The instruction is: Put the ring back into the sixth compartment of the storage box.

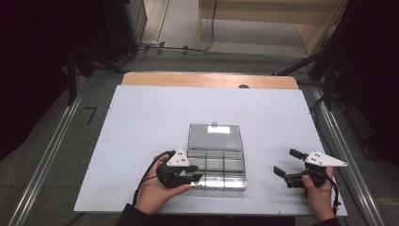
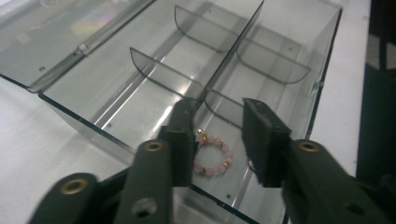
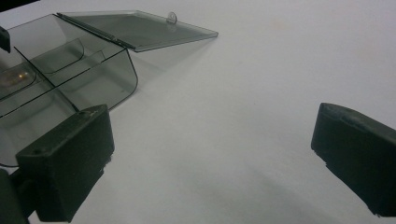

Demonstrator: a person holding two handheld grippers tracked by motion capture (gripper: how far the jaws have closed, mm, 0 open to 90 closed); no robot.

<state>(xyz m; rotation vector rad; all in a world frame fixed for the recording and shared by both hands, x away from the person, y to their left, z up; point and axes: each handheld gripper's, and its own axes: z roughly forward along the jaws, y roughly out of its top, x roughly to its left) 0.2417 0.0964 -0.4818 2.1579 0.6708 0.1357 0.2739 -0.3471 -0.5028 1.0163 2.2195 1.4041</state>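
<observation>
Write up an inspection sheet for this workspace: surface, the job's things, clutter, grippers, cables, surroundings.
Surface: white table top, wooden strip along its far edge.
Job's things: clear divided box with lid laid open flat; pink bead bracelet lying in a near compartment.
Clutter: nothing seen.
Grippers: left gripper over the box, jaws apart with the bracelet below between them, pads not pressing it; right gripper wide open above bare table, right of the box.
Cables: black cable trailing from the left gripper; more cables on the floor beyond the table.
Surroundings: dark stands either side, grey floor.
</observation>
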